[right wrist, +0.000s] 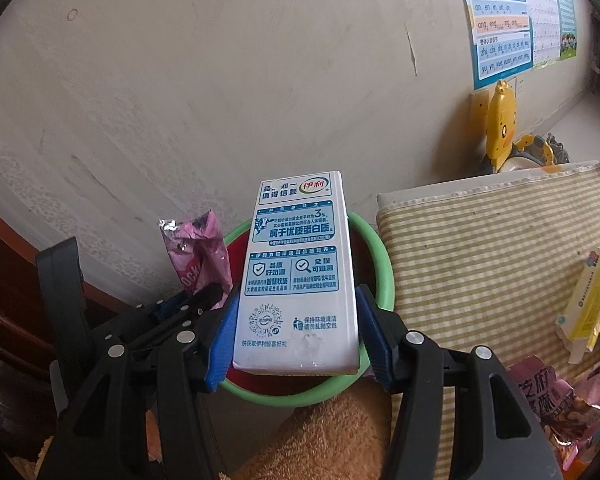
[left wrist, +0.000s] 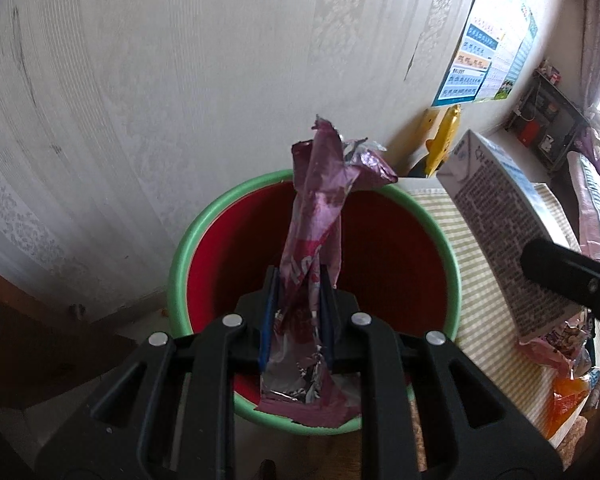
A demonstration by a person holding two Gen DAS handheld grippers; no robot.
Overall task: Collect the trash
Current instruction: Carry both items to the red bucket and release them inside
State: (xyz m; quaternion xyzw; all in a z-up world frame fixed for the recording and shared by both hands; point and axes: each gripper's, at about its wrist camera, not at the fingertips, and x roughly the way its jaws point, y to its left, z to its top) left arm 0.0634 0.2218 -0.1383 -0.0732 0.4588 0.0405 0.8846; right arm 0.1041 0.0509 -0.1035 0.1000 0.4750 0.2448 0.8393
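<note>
left jaws: the left gripper (left wrist: 298, 312) is pinching a crumpled pink foil snack wrapper (left wrist: 320, 216), its blue pads pressed nearly together on the thin film.
right jaws: the right gripper (right wrist: 296, 332) is clamping a white rectangular milk carton with blue print (right wrist: 298, 272), jaws spread about halfway around its sides.
where the trash is hanging: both pieces are hovering over the round red bucket with a green rim (left wrist: 380, 264).
around: a striped yellow-and-white cloth (right wrist: 480, 260) is lying just beside the bucket; more wrappers (right wrist: 556, 400) are sitting on it; a yellow duck-shaped toy (right wrist: 500, 124) is leaning on the wall.
textures: the wrapper is showing a silver lining; the carton is looking smooth and flat-sided.
</note>
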